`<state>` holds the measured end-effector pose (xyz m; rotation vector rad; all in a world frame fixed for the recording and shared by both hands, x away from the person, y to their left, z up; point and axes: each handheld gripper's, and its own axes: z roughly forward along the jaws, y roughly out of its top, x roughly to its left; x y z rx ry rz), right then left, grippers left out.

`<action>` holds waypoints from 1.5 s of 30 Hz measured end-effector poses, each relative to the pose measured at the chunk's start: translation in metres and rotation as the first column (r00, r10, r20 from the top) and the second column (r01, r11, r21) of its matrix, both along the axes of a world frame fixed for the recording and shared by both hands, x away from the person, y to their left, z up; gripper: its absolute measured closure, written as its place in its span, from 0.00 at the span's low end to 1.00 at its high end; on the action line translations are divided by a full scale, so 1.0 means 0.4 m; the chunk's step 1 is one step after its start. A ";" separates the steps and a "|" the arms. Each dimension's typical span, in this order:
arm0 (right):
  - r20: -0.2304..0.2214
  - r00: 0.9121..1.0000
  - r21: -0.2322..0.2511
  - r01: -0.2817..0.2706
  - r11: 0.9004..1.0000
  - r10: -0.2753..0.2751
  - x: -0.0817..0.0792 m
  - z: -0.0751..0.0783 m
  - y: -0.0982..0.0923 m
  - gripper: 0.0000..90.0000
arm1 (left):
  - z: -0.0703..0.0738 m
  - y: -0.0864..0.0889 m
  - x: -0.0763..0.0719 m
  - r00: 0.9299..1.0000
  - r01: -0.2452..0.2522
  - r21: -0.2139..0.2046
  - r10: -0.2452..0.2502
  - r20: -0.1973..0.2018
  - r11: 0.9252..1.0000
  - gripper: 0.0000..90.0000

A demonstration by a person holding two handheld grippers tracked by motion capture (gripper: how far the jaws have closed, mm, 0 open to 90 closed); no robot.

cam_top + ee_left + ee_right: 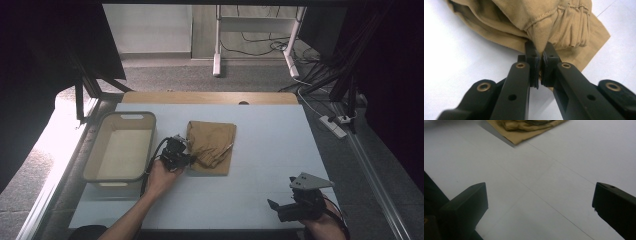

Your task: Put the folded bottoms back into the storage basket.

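1. One folded tan garment [212,146] at frame centre on the one pale tabletop [270,150].
2. One beige bin [121,146] left of centre.
3. Left gripper [186,159] at the garment's left edge, jaws pinched on a cloth fold [540,41].
4. Right gripper [275,207] at lower right, jaws wide, holding nothing.

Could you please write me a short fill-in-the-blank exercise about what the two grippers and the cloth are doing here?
1. The left gripper is shut on a fold of the ____ garment.
2. The right gripper has its jaws ____, with nothing between them.
3. The bin stands to the garment's ____ in the high view.

Missing words: tan; open; left
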<state>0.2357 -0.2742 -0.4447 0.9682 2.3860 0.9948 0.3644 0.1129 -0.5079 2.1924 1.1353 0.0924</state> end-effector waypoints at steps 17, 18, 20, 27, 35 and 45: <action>-0.033 0.998 0.072 -0.047 0.996 0.049 0.134 -0.001 0.094 0.01 | -0.002 -0.003 0.001 1.000 0.023 0.017 -0.023 0.013 1.000 0.94; -0.028 0.998 0.071 -0.046 0.996 0.048 0.140 0.001 0.098 0.01 | -0.002 -0.004 0.001 1.000 0.023 0.020 -0.024 0.015 1.000 0.94; -0.027 0.998 0.073 -0.048 0.996 0.050 0.160 0.004 0.109 0.01 | -0.002 -0.004 0.001 0.999 0.027 0.021 -0.027 0.018 0.999 0.94; -0.057 0.998 0.090 -0.032 0.995 0.037 0.238 0.002 0.145 0.01 | -0.002 -0.003 0.003 0.999 0.034 0.026 -0.035 0.020 0.999 0.94; -0.068 0.997 0.061 0.025 0.998 -0.021 0.314 -0.004 0.194 0.01 | -0.002 -0.002 0.005 0.999 0.042 0.028 -0.042 0.017 0.999 0.94; -0.093 0.995 0.050 0.039 0.998 -0.034 0.400 -0.023 0.237 0.00 | -0.002 -0.002 0.006 0.999 0.046 0.030 -0.046 0.015 0.998 0.94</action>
